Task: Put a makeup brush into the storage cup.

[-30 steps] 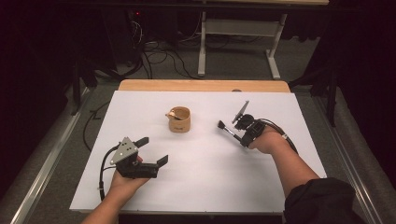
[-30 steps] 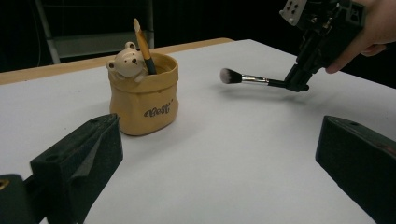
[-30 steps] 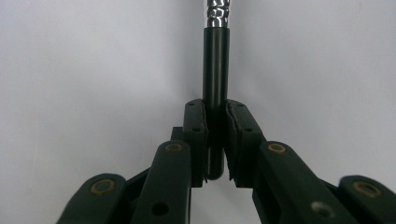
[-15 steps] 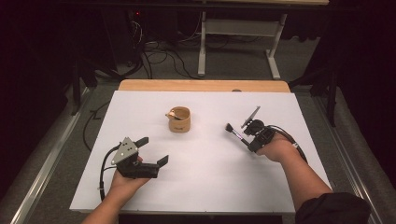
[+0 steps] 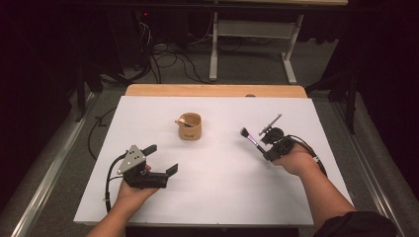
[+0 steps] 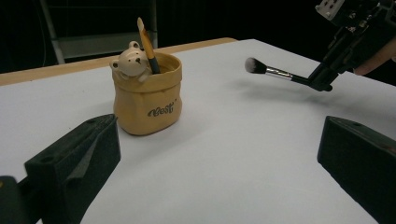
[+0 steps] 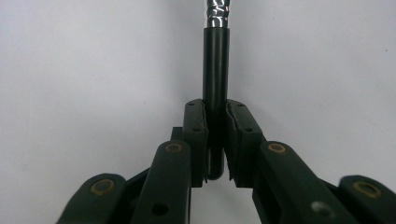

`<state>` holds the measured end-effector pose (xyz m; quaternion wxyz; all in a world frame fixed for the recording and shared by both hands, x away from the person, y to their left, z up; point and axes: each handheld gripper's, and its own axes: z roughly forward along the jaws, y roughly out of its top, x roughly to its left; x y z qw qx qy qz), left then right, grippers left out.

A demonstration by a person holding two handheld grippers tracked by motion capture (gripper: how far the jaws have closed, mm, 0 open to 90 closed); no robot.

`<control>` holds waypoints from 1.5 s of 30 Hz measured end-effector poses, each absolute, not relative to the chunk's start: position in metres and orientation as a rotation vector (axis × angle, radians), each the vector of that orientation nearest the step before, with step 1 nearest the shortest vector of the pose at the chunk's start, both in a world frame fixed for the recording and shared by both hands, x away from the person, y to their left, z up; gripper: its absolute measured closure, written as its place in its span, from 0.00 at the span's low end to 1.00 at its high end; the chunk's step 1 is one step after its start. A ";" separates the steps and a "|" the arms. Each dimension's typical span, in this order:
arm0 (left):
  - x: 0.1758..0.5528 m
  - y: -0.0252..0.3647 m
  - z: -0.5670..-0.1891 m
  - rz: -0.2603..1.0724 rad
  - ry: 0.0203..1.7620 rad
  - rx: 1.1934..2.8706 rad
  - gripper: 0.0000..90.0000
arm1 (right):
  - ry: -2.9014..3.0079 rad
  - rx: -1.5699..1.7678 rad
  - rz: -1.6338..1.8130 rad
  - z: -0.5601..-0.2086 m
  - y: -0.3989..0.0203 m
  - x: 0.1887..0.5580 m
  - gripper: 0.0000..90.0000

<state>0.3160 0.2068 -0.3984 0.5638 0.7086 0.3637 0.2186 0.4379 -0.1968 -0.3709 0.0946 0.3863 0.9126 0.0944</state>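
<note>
Dim room behind, cables on grey floor, metal desk legs at the back. White table top [image 5: 217, 197] over a wooden board edge [image 5: 215, 90].

Right gripper [image 5: 267, 148]: clamped tight on the black handle of a makeup brush [image 5: 251, 138] with silver ferrule and dark, white-tipped bristles. Handle end pinched between both pads in the right gripper view [image 7: 215, 107], running straight out ahead of the jaws, ferrule beyond the tips. Brush held off the table, bristle head pointing away from the hand toward the left and slightly forward. From the left gripper view, same brush [image 6: 268, 71] hanging level in the air above the white surface, shadow beneath it.

Left gripper [image 5: 162, 159]: jaws wide apart, nothing between them, resting low near the table's near edge, held in the person's left hand [image 5: 131, 190]. Grey three-cornered plate on top, black cable looping off behind it.

Small tan ceramic pot shaped like a sack with a bear figure on its rim [image 5: 190, 127]: ahead of the left gripper and slightly to its right, well apart from it; left of the right gripper's brush tip, also apart. Between the open left jaws in that gripper's view [image 6: 147, 95], upright, lettering on the front. One yellow-handled stick or brush [image 6: 147, 44] leaning inside the pot beside the bear.
</note>
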 end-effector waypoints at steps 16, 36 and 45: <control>0.316 0.208 -0.398 0.513 0.853 1.666 0.00 | 2.617 1.185 0.475 -0.382 -0.201 0.434 0.91; 0.317 0.207 -0.400 0.499 0.866 1.672 0.00 | 2.434 1.159 0.783 -0.398 -0.210 0.419 0.91; 0.318 0.207 -0.402 0.492 0.874 1.673 0.00 | 2.316 1.101 0.924 -0.406 -0.209 0.409 0.91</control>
